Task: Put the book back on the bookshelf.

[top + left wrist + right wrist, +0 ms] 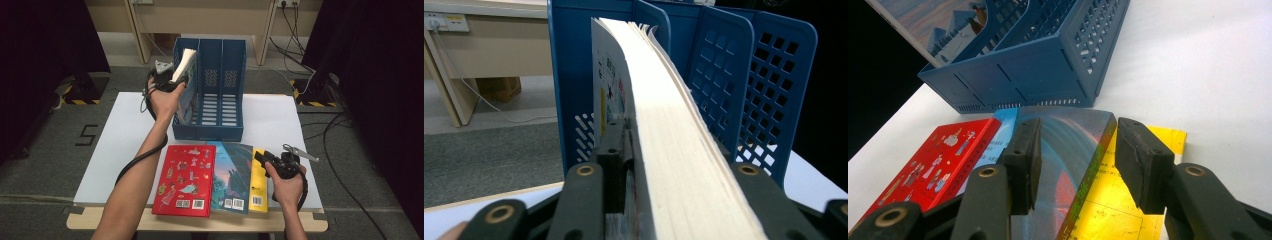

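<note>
While the left tool (172, 80), jaws spread either side of the thick book (684, 150) standing in the blue file rack's (220, 95) leftmost slot, seems to be letting go, the right tool (1075, 165) hovers open over the teal book (232, 175) in front of the rack, probably the next pick.

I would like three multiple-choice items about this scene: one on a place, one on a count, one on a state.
1. The upright book stands in which compartment of the blue rack, high view? A left B middle C right
2. How many books lie flat on the table? A two B three C four
3. The right tongs are: A shut on a book B open C shut on the rack
Key: A, it leans in the leftmost slot; B, red book, teal book, yellow book; B, jaws stand apart above the books.
</note>
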`<state>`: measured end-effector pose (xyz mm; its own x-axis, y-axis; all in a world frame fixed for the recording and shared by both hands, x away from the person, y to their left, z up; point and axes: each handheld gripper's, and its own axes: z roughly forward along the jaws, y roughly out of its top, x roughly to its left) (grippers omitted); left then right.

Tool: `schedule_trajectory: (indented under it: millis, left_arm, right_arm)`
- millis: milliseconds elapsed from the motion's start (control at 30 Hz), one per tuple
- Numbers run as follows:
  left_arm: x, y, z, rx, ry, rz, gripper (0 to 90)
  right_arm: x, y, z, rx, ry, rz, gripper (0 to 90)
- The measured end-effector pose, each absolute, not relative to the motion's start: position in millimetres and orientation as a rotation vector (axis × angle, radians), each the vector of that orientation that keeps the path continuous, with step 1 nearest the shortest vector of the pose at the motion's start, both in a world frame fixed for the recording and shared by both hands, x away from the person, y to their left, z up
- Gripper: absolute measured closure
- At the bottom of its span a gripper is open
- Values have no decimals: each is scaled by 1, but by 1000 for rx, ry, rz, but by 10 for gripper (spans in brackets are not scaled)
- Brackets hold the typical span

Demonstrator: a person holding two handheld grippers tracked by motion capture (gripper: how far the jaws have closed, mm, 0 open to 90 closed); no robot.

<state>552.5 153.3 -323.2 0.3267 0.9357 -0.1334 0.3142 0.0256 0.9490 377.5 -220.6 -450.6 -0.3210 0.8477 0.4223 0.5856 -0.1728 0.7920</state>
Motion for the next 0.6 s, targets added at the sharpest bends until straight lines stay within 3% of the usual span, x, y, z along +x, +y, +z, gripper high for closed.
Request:
schedule_trajectory:
  millis: [267, 600]
  left_arm:
    - [550, 154, -325, 1528, 1207, 754, 723]
    - [550, 154, -323, 1539, 1217, 740, 727]
  right_arm:
    - [377, -221, -450, 1651, 1830, 1493, 543]
    - [378, -221, -451, 1652, 1842, 1482, 543]
